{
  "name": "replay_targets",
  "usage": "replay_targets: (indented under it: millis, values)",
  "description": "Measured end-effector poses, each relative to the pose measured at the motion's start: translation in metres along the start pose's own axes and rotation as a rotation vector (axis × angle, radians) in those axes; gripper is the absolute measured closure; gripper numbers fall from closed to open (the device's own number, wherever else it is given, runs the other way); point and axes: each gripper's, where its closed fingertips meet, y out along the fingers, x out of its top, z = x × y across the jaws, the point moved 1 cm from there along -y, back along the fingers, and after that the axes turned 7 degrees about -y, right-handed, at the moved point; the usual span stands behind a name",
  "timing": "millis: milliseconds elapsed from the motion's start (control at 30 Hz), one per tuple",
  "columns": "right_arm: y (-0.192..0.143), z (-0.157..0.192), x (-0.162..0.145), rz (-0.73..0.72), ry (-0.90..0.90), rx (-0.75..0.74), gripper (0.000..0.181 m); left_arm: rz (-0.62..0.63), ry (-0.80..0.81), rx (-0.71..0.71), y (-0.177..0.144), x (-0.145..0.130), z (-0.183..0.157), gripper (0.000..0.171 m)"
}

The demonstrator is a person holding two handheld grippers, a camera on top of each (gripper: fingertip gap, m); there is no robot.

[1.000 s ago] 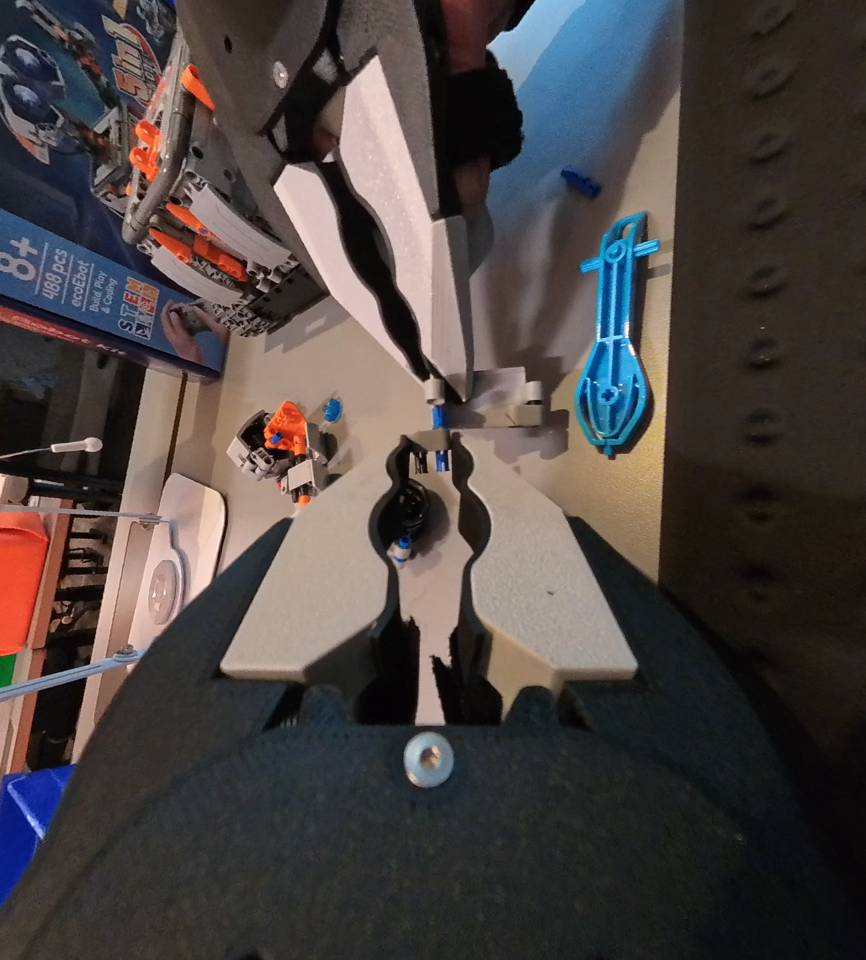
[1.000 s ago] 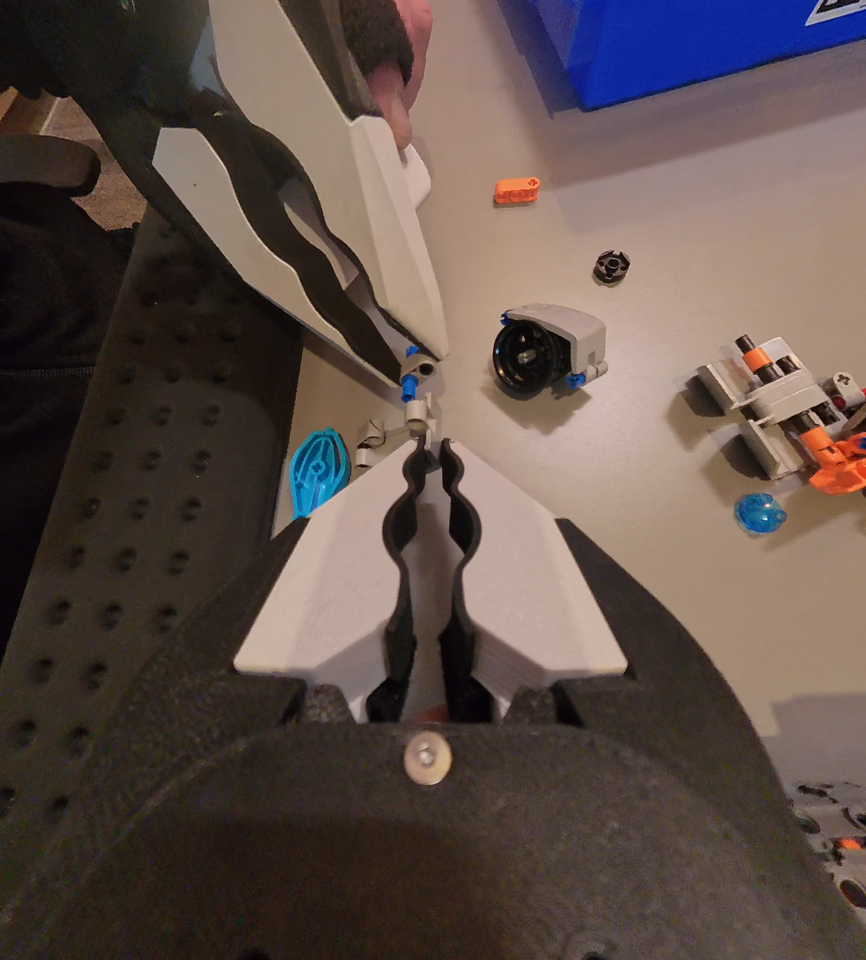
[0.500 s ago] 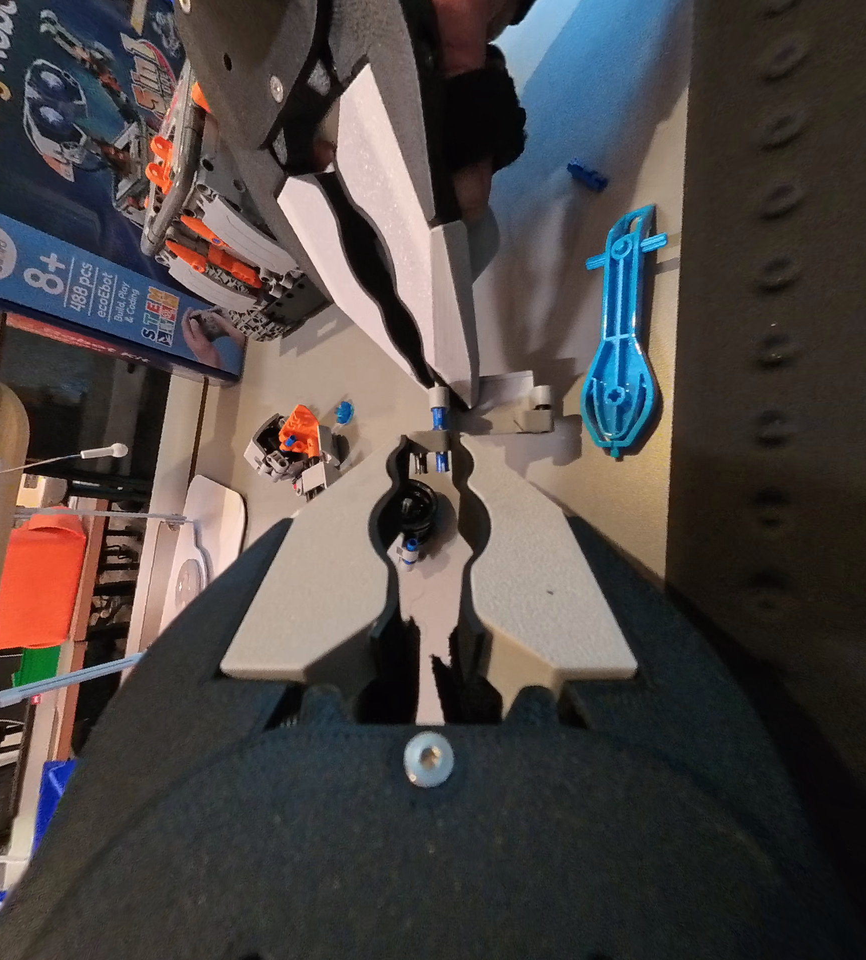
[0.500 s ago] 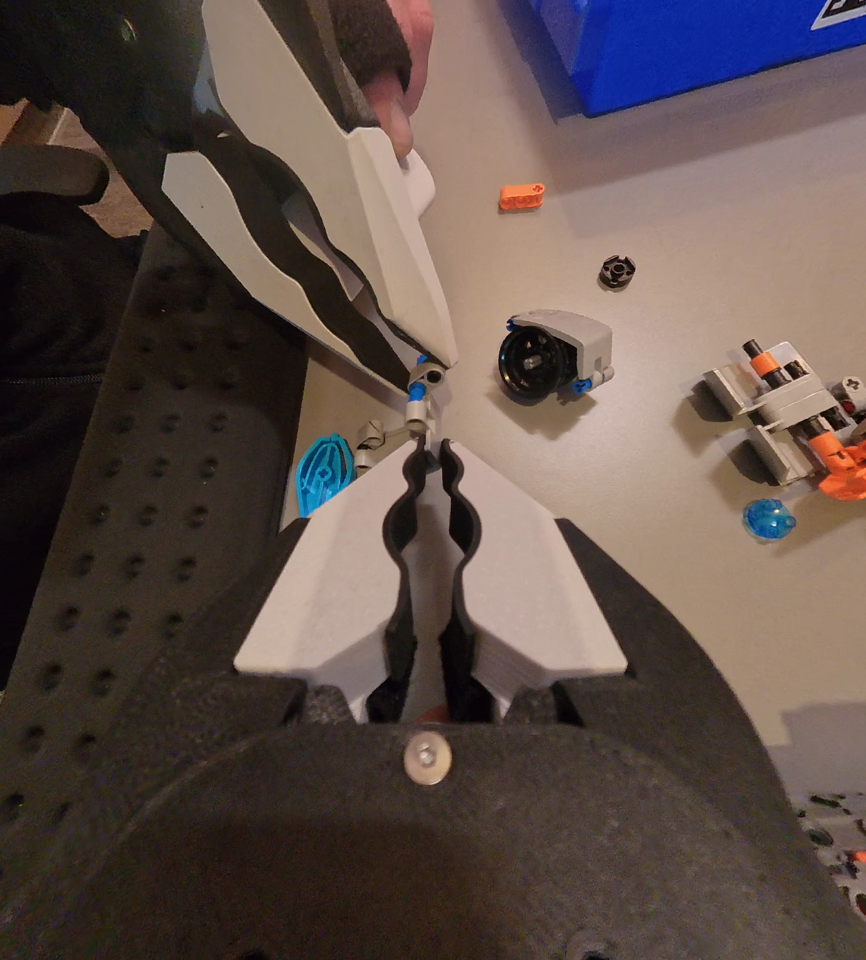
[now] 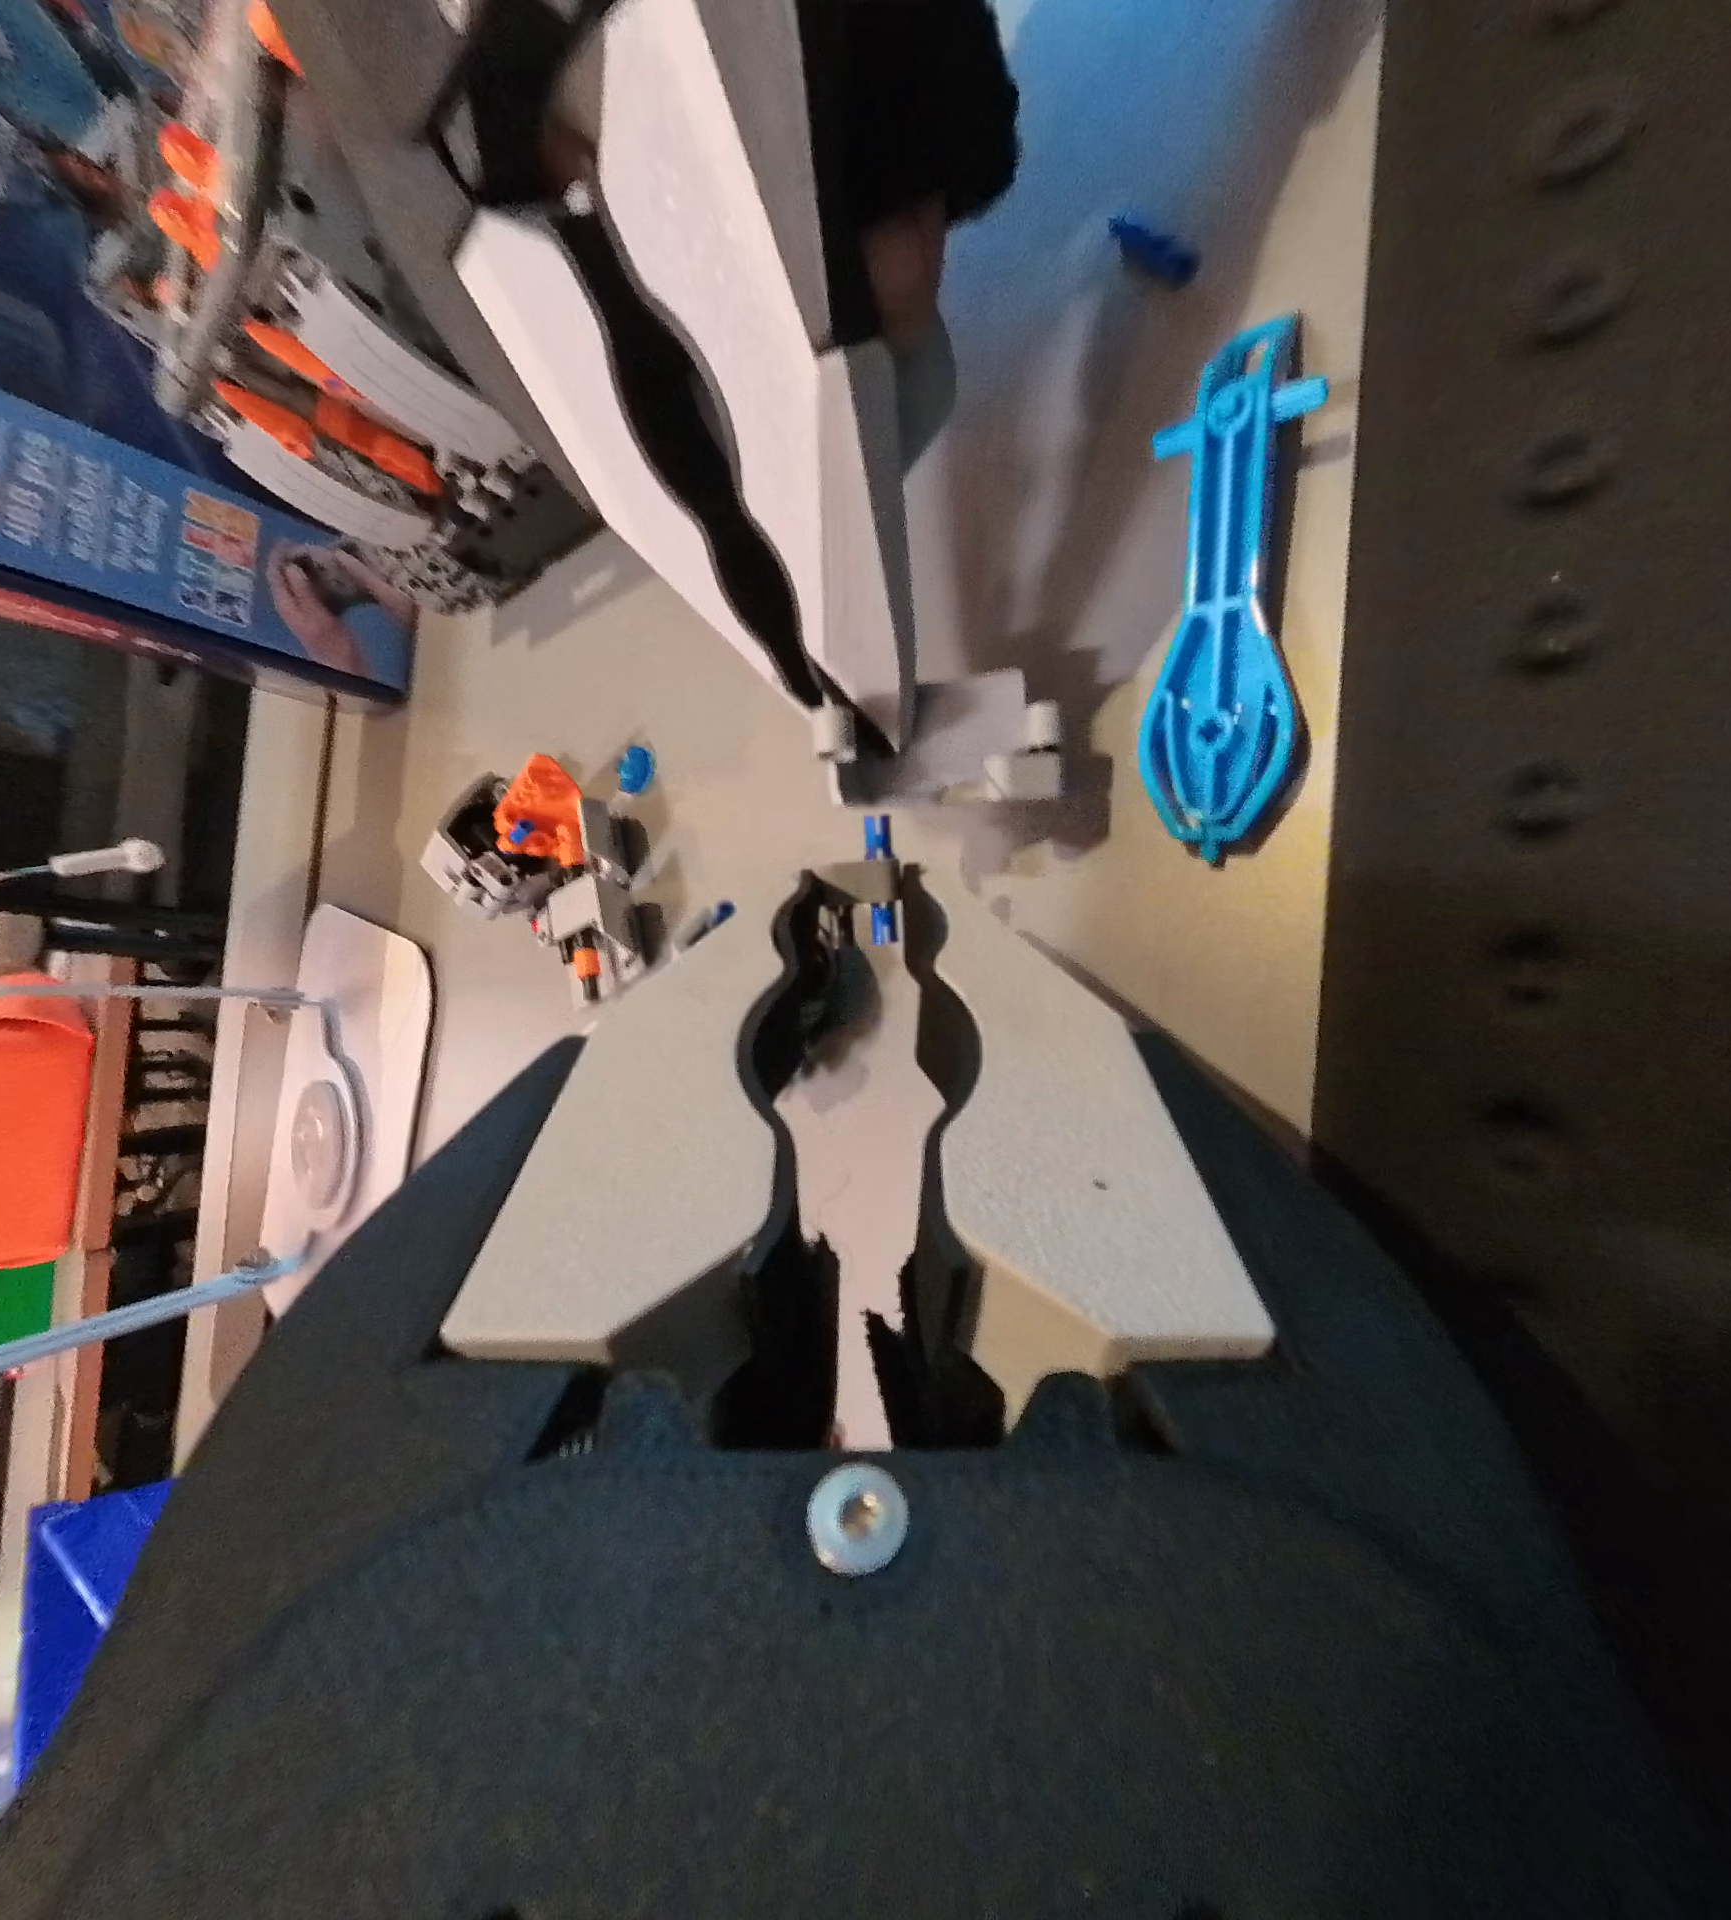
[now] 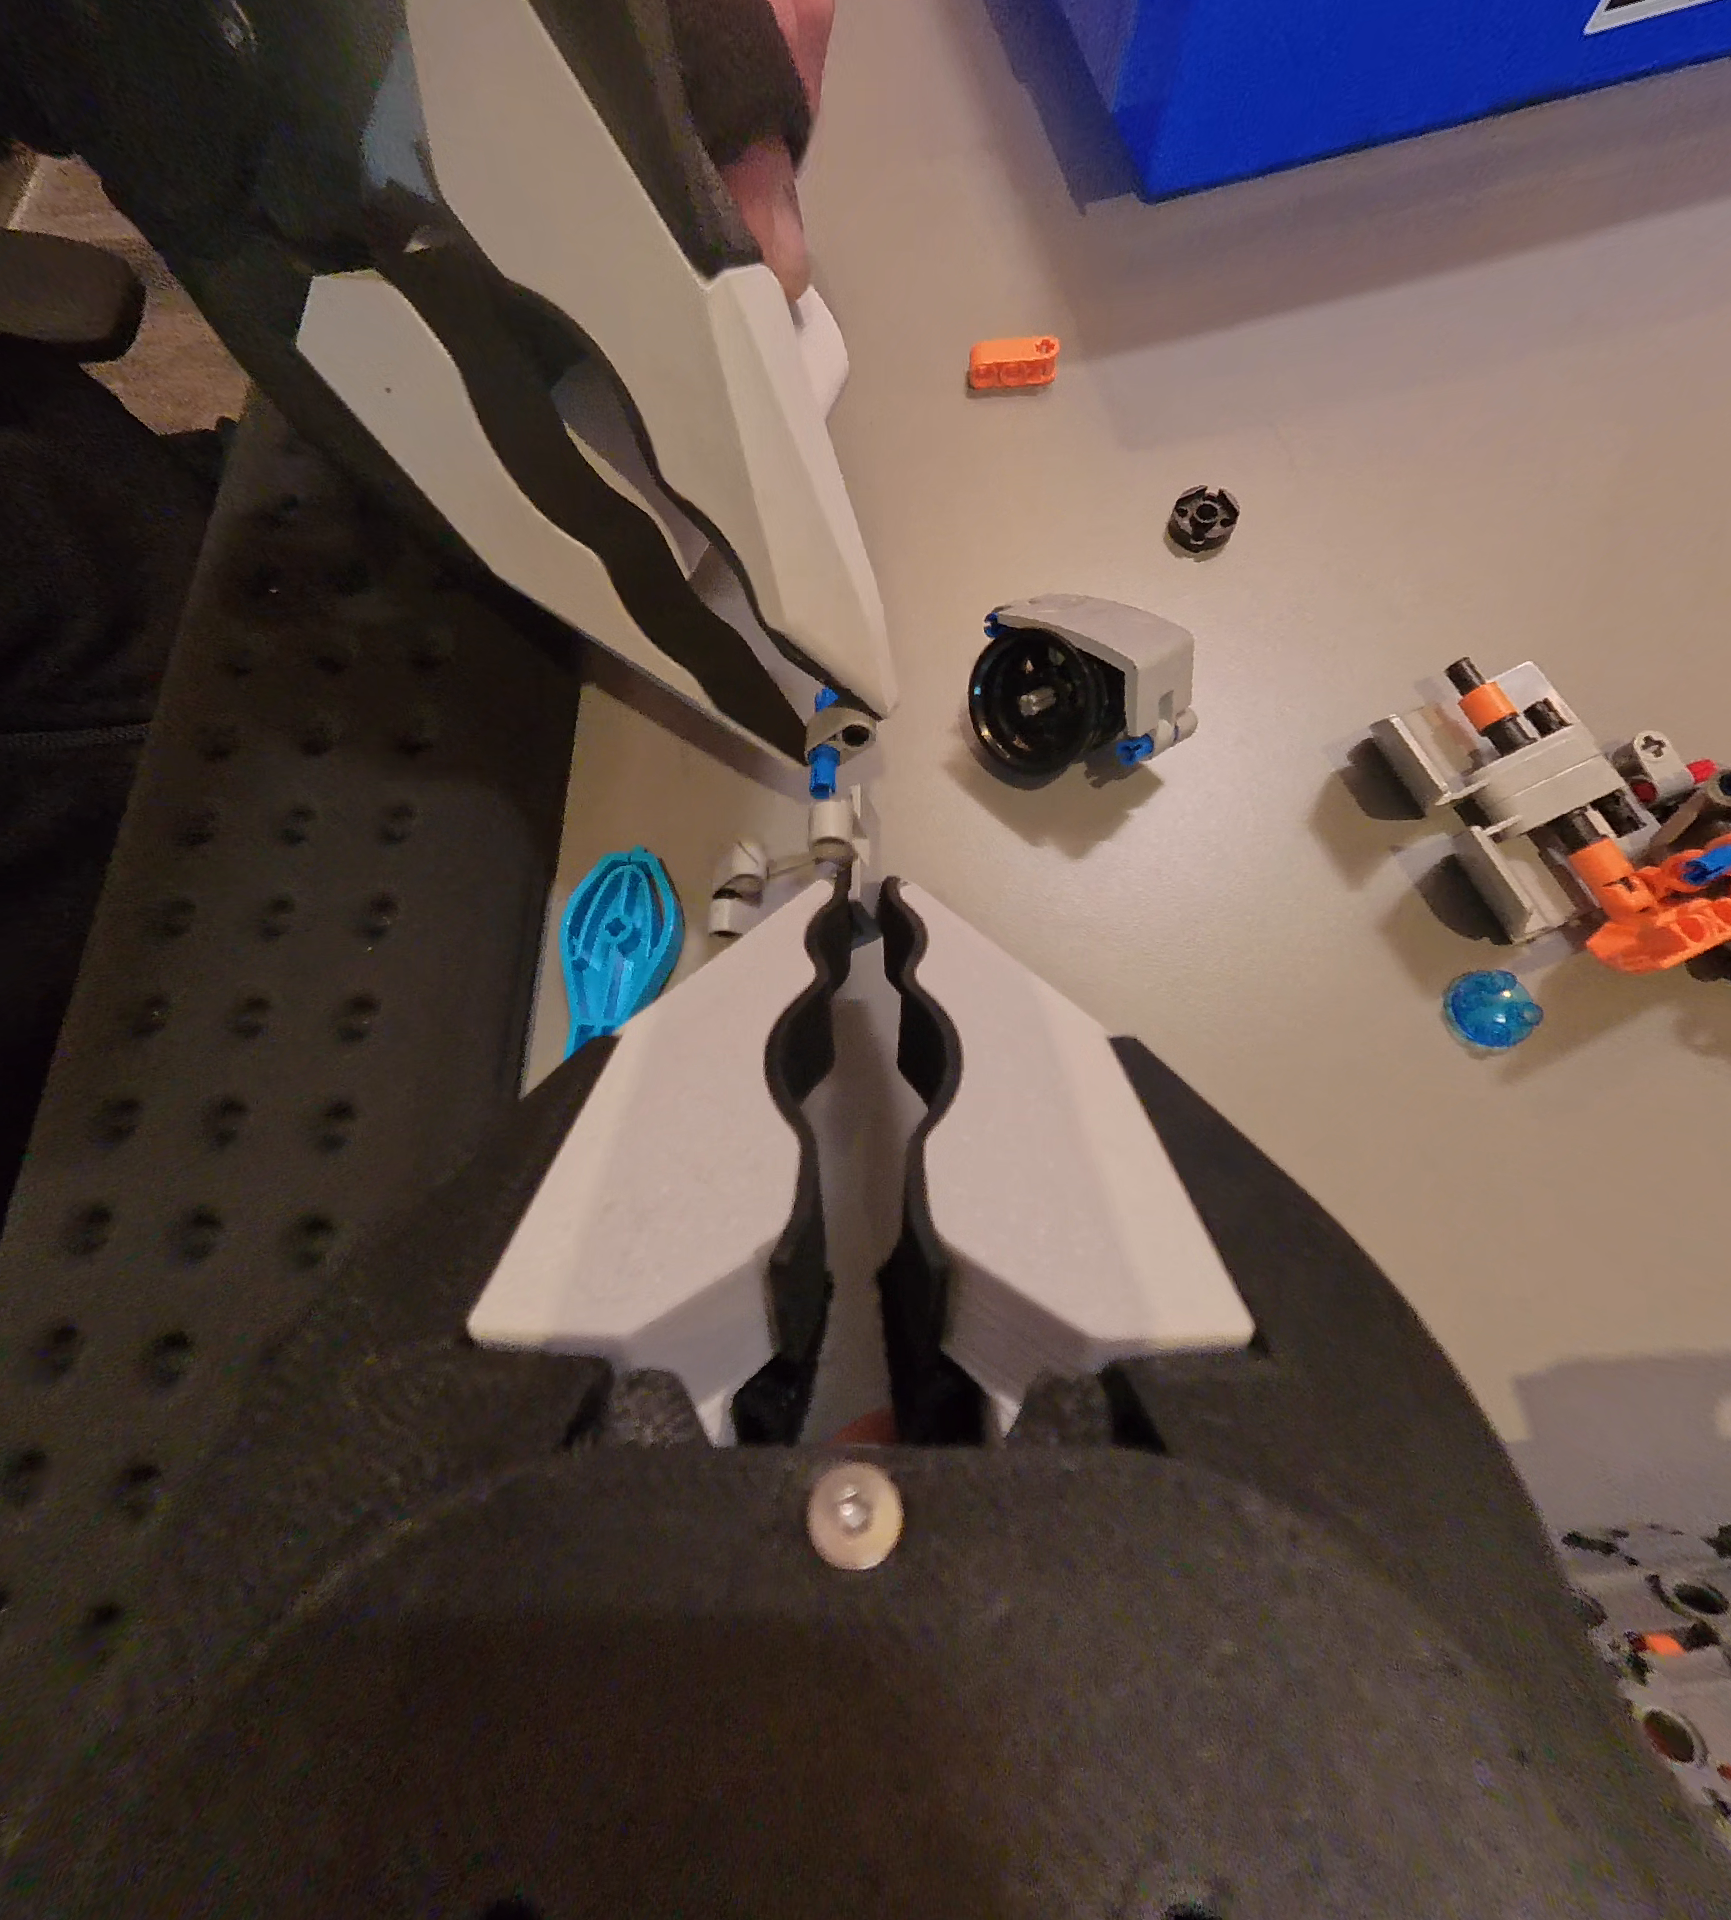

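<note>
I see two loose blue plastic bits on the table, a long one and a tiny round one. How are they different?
The long blue piece is a flat openwork paddle with ribs and gaps; the round blue piece is a small solid dome. The long blue piece lies beside the dimpled black mat; the round blue piece sits by the grey and orange assembly. Both are blue and lie loose on the table.

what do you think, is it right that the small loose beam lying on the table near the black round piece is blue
Not quite. The small loose beam lying on the table near the black round piece is orange, not blue, as the right wrist view shows.
</note>
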Motion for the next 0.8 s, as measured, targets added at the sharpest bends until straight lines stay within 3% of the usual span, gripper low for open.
replay_targets:
  millis: [100,267,367,467,500,700,800]
  values:
    - [0.0,-0.001,-0.002,0.011,-0.003,-0.005,0.179,0.053,-0.014,-0.021,-0.002,-0.013,0.001,0.158]
    - [0.002,0.0,-0.004,0.027,-0.01,-0.002,0.179,0.153,-0.062,-0.204,-0.004,-0.036,-0.019,0.158]
    - [0.002,0.0,-0.005,0.032,-0.01,-0.001,0.179,0.154,-0.075,-0.241,-0.004,-0.038,-0.021,0.158]
    - [0.002,-0.001,-0.005,0.03,-0.008,-0.003,0.18,0.193,-0.182,-0.217,-0.006,-0.043,-0.01,0.135]
    - [0.002,-0.001,-0.005,0.029,-0.008,-0.002,0.18,0.208,-0.223,-0.223,-0.009,-0.045,-0.009,0.134]
    - [0.003,0.001,-0.005,0.038,-0.015,0.002,0.179,0.295,-0.362,-0.27,-0.022,-0.062,-0.017,0.137]
    - [0.003,0.001,-0.006,0.039,-0.014,0.001,0.18,0.261,-0.388,-0.333,-0.023,-0.057,-0.026,0.145]
